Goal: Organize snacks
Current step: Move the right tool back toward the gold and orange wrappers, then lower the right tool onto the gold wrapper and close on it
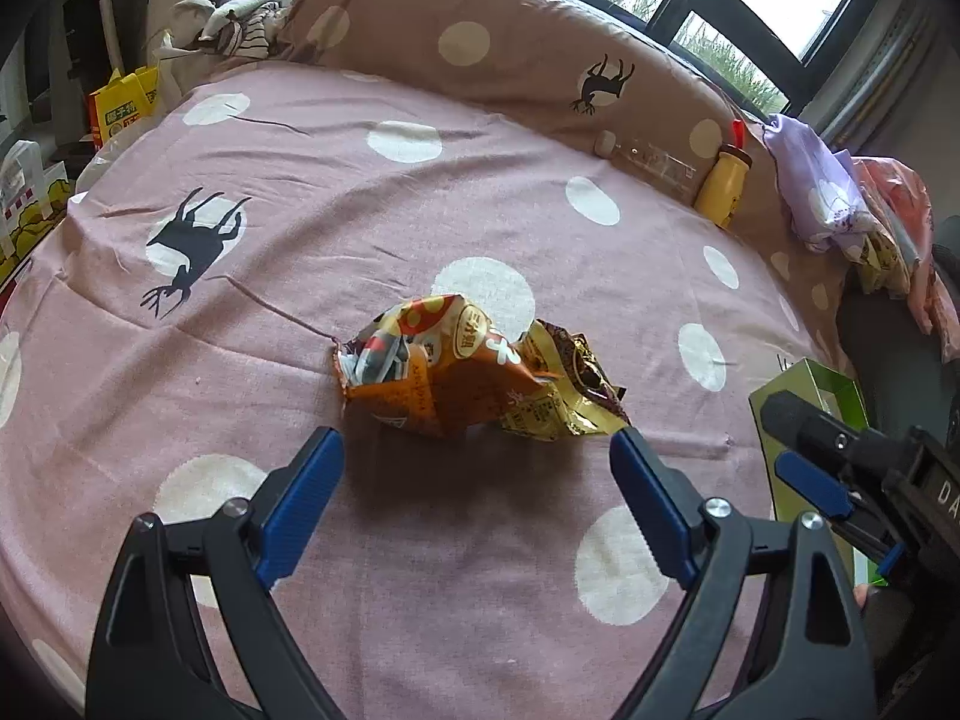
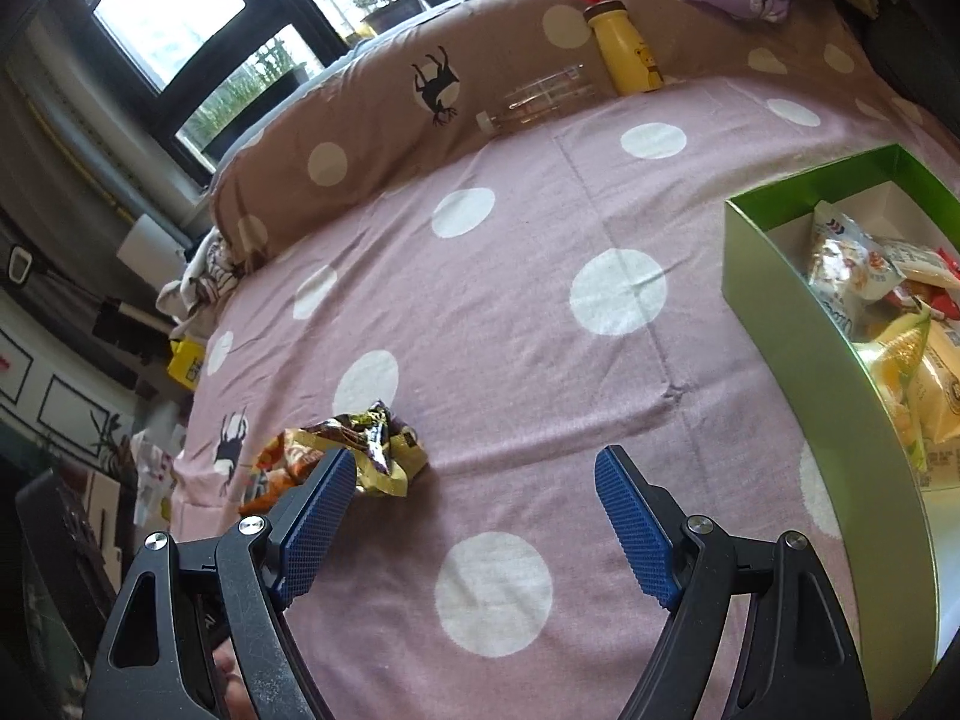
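Observation:
Two crumpled snack bags lie together on the pink dotted bedspread: an orange one [image 1: 426,369] and a gold-brown one [image 1: 570,396] touching its right side. My left gripper [image 1: 477,441] hovers just short of them, jaws open and empty. In the right wrist view the same orange bag [image 2: 276,468] and gold bag [image 2: 372,450] sit at the lower left, partly behind my left finger. My right gripper [image 2: 477,462] is open and empty above bare bedspread. A green box [image 2: 774,312] holding several snack packets stands at the right. The right gripper [image 1: 798,450] also shows at the left wrist view's right edge.
A brown dotted bolster [image 1: 492,48] runs along the bed's far side, with a yellow bottle [image 1: 723,186] and a clear bottle [image 1: 648,159] leaning on it. Lilac cloth [image 1: 816,186] is heaped at the far right. Yellow bags [image 1: 123,105] stand beyond the bed's left edge.

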Available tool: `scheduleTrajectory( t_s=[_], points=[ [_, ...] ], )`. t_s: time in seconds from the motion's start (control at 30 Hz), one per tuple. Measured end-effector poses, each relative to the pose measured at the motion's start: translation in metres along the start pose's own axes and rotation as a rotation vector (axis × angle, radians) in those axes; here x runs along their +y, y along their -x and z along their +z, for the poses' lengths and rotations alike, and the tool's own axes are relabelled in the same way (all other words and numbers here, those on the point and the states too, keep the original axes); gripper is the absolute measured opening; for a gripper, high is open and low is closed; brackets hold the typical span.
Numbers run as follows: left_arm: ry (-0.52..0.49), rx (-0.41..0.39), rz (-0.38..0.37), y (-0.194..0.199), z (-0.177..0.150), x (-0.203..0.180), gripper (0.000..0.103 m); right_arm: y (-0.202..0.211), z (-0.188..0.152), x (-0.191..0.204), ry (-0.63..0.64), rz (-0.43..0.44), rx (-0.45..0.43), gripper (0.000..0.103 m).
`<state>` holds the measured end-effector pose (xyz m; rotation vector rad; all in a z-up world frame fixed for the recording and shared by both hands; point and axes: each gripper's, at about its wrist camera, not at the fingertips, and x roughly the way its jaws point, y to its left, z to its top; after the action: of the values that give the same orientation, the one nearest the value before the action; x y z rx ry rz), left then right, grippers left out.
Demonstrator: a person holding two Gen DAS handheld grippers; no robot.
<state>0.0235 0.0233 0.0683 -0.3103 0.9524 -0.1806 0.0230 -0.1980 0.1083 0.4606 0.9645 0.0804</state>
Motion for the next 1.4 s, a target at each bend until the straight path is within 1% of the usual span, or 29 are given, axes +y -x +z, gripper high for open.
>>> scheduleTrajectory(
  t_s=[0.13,0.4,0.47,0.57,0.73,0.8,0.83,1.0,1.07,1.13,1.23,1.37,1.4],
  points=[
    [0.013,0.001,-0.013,0.000,0.001,0.002,0.090,-0.019,0.008,0.008,0.002,0.051,0.053,0.082],
    [-0.001,0.031,-0.044,-0.010,0.000,-0.002,0.088,-0.048,0.004,0.017,0.016,0.152,0.098,0.082],
    [0.007,0.042,-0.051,-0.014,0.000,0.000,0.086,-0.056,0.006,0.020,0.022,0.155,0.122,0.082],
    [0.011,0.058,-0.047,-0.019,0.001,0.001,0.085,-0.072,0.011,0.027,0.030,0.184,0.162,0.082],
    [0.014,0.077,-0.044,-0.023,0.002,0.002,0.085,-0.105,0.020,0.032,-0.004,0.214,0.226,0.082],
    [0.012,0.087,-0.044,-0.026,0.002,0.001,0.085,-0.115,0.018,0.032,-0.013,0.242,0.249,0.081],
    [0.012,0.091,-0.046,-0.027,0.002,0.001,0.085,-0.118,0.017,0.031,-0.023,0.261,0.261,0.077],
    [-0.007,0.115,-0.051,-0.034,0.002,-0.006,0.085,-0.116,0.015,0.022,-0.047,0.304,0.268,0.073],
    [-0.023,0.122,-0.051,-0.035,-0.001,-0.009,0.085,-0.114,0.012,0.019,-0.047,0.294,0.274,0.066],
    [-0.033,0.127,-0.060,-0.036,-0.002,-0.010,0.085,-0.111,0.010,0.017,-0.054,0.304,0.279,0.065],
    [-0.038,0.133,-0.099,-0.034,-0.003,-0.012,0.085,-0.104,0.006,0.012,-0.069,0.305,0.285,0.065],
    [-0.047,0.121,-0.151,-0.030,-0.004,-0.016,0.085,-0.093,0.000,0.005,-0.081,0.309,0.290,0.065],
    [-0.049,0.118,-0.164,-0.028,-0.004,-0.017,0.082,-0.089,-0.002,0.002,-0.086,0.311,0.290,0.065]
  ],
)
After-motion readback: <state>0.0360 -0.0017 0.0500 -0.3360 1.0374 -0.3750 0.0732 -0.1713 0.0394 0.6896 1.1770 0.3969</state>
